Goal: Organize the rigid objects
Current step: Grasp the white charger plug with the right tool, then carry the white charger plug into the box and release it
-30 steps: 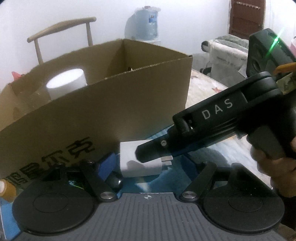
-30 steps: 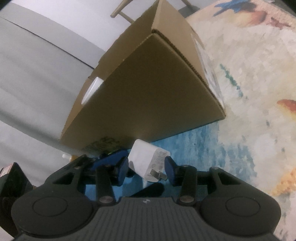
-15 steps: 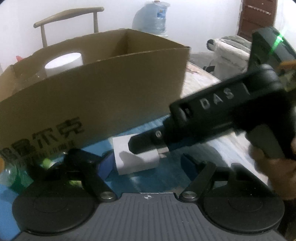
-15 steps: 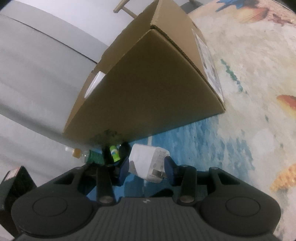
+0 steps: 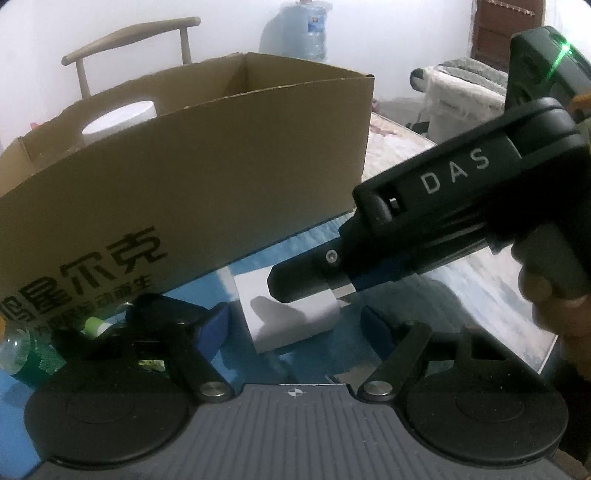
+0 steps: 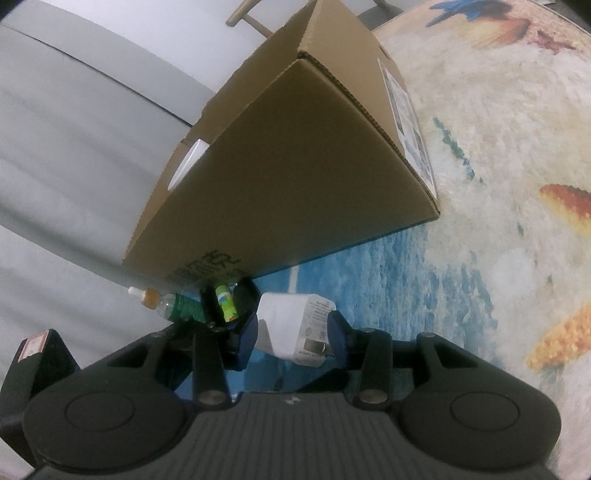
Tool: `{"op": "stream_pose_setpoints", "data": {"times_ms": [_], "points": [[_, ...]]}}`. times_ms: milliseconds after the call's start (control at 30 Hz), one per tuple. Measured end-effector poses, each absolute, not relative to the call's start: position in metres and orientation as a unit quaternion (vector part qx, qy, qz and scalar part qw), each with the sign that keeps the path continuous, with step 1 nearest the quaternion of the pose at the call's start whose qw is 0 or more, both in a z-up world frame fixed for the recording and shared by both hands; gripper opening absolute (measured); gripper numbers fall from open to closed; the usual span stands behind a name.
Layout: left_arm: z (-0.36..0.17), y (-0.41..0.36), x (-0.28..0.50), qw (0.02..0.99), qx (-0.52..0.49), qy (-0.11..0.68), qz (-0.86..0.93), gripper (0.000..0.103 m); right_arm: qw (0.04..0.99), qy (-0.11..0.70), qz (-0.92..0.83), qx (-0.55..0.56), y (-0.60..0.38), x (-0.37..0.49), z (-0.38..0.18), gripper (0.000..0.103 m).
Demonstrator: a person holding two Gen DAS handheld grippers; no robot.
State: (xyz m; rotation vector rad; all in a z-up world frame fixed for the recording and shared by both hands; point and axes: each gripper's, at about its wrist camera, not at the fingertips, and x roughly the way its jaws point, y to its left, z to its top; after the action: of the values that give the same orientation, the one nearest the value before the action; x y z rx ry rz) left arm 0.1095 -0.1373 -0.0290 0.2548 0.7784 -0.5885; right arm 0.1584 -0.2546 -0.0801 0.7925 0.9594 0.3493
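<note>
**White Charger Squeezed in the Right Gripper, Box Just Behind**

The right gripper (image 6: 291,338) has its two blue pads pressed on a white wall charger (image 6: 295,332), one pad on each side. The charger's metal prongs point toward the right pad. It sits tilted, and it looks lifted a little off the blue part of the mat (image 6: 424,280), though that is hard to tell.

The left gripper (image 5: 295,328) has its fingers wide apart, with nothing pinched. The charger (image 5: 291,317) lies in the gap between them, touching neither pad. The right gripper's black arm, marked "DAS", reaches in from the right, with a hand (image 5: 554,306) on its handle.

Just past the left gripper's left finger lie a green bottle (image 6: 177,306) with an orange cap and a small green tube (image 6: 226,304), close to the box.

Behind them stands a big open cardboard box (image 5: 207,192) with black print on its side. A white round thing (image 5: 118,122) peeks over its rim. Farther back are a wooden chair (image 5: 133,40) and a water jug (image 5: 306,29).
</note>
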Motion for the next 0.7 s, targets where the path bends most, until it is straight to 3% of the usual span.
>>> {"op": "stream_pose_setpoints", "data": {"times_ms": [400,700], "points": [[-0.015,-0.131,0.093,0.894,0.107,0.354,-0.254,0.066,0.818,0.423,0.166,0.353,-0.243,0.147,-0.065,0.046],[0.044,-0.122,0.083,0.922,0.104,0.284,-0.241,0.066,0.866,0.360,0.178,0.298,-0.233,0.145,0.007,0.046]]}}
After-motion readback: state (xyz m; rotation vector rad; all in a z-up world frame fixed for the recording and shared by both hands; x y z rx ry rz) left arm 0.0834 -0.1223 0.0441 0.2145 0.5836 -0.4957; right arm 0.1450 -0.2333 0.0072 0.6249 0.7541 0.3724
